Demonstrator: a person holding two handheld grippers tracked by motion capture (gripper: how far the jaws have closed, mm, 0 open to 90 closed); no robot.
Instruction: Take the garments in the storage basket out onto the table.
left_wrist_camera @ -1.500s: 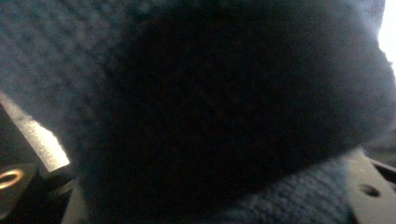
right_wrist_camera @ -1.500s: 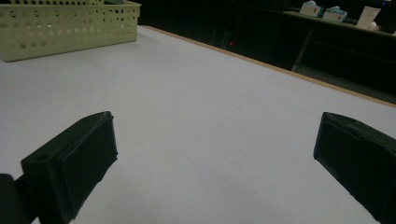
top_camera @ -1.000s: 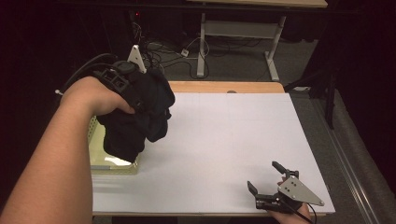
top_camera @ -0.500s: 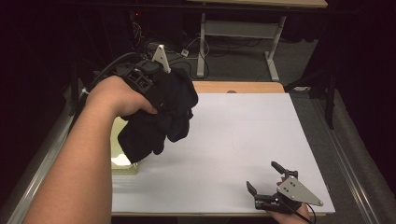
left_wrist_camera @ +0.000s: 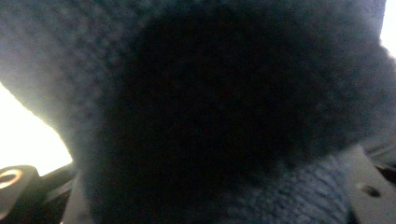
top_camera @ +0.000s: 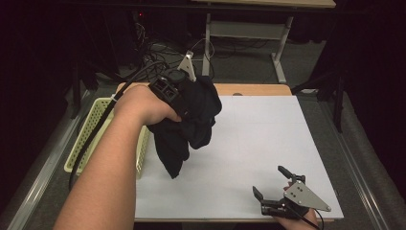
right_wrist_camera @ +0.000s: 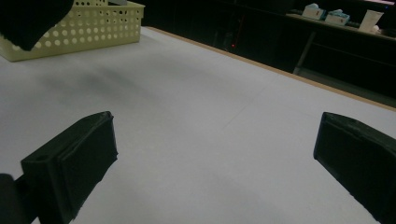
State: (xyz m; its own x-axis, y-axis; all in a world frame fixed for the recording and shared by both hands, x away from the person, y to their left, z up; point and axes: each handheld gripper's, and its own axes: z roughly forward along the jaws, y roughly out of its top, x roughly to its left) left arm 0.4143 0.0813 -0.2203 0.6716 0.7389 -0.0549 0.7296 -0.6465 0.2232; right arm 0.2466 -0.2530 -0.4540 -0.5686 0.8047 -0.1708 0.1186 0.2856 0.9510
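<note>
A black knitted garment hangs bunched from my left gripper, which is shut on it above the left part of the white table sheet. The cloth covers the jaws. Its dark knit lies right against the lens in the left gripper view. My right gripper rests near the table's front right edge, jaws wide apart with nothing between them. In the right gripper view a corner of the garment hangs at the top left.
A pale yellow perforated basket stands at the table's left edge, also seen as the basket far off in the right gripper view. Behind the table's wooden far edge are cables and desk legs on the floor.
My left hand has carried the garment to the right, from over the basket to over the sheet's left part. The right gripper has kept still.
</note>
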